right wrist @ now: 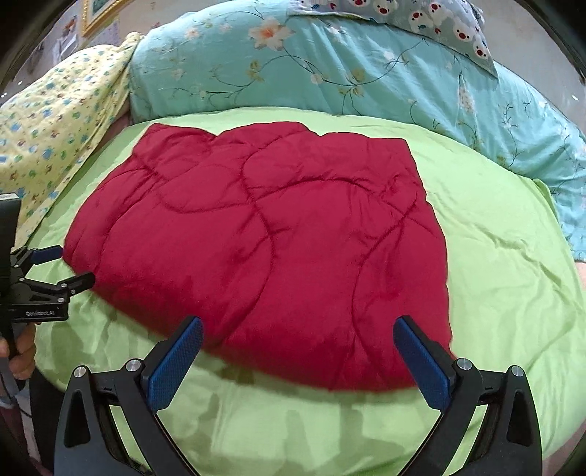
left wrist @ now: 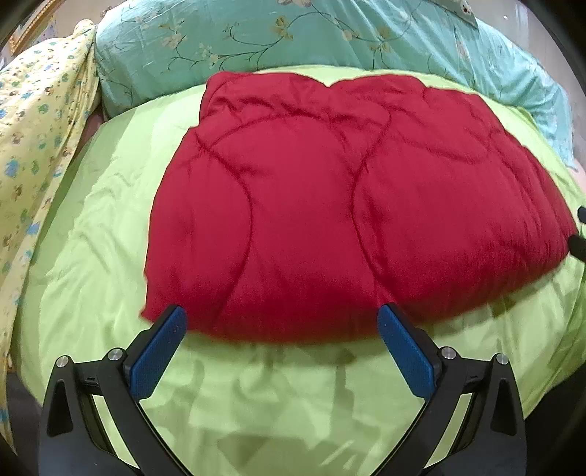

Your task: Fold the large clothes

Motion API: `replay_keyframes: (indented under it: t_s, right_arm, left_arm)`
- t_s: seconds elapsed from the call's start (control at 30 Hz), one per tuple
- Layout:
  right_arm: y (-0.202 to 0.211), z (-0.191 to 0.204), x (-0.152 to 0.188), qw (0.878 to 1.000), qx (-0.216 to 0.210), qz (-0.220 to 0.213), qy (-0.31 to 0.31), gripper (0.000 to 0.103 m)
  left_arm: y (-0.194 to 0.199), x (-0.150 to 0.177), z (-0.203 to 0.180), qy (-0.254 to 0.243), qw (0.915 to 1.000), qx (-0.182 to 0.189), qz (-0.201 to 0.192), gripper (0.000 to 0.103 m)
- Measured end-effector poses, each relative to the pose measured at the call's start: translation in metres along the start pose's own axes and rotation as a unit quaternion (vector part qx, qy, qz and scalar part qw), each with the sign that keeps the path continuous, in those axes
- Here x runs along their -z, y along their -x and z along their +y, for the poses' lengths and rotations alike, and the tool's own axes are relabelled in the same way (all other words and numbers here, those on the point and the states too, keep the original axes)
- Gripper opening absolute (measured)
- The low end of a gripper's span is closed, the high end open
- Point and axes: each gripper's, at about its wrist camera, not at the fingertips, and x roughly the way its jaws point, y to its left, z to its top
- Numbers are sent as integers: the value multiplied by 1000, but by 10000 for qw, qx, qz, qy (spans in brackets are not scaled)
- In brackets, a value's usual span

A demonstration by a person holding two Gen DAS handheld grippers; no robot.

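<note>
A red quilted garment point(left wrist: 329, 205) lies folded into a thick, roughly rectangular pad on the lime green bed sheet point(left wrist: 91, 256). My left gripper point(left wrist: 284, 324) is open, its blue pads point(left wrist: 161, 351) hovering at the garment's near edge and holding nothing. In the right wrist view the same red garment point(right wrist: 263, 238) fills the middle. My right gripper point(right wrist: 298, 331) is open over its near right corner and is empty. The left gripper point(right wrist: 71, 265) shows at the garment's left edge, open, held by a hand point(right wrist: 20, 348). Black tips of the right gripper point(left wrist: 580, 229) peek in at the far right.
A teal floral duvet point(left wrist: 293, 33) is heaped along the far side of the bed. A yellow patterned blanket point(left wrist: 33, 128) hangs at the left. A pillow with a cartoon print point(right wrist: 421, 14) sits at the back. Green sheet shows all around the garment.
</note>
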Motion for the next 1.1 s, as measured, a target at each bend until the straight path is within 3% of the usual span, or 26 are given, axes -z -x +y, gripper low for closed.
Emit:
replay_keyframes:
  t_s: [0.27,0.6,1.1]
  right_arm:
    - [19,16,26,9996,-138,155,199,103]
    - [48,35,15,9985,-353,5,428,103]
    - [31,39,10,9989,-386,146,228,103]
  left_arm:
    - [22,16,-3,-67,10000,-13,-6,103]
    - [73,2,-4,-178,9988,43,-465,103]
    - [65,-1,-8,-72,9991,30,-414,103]
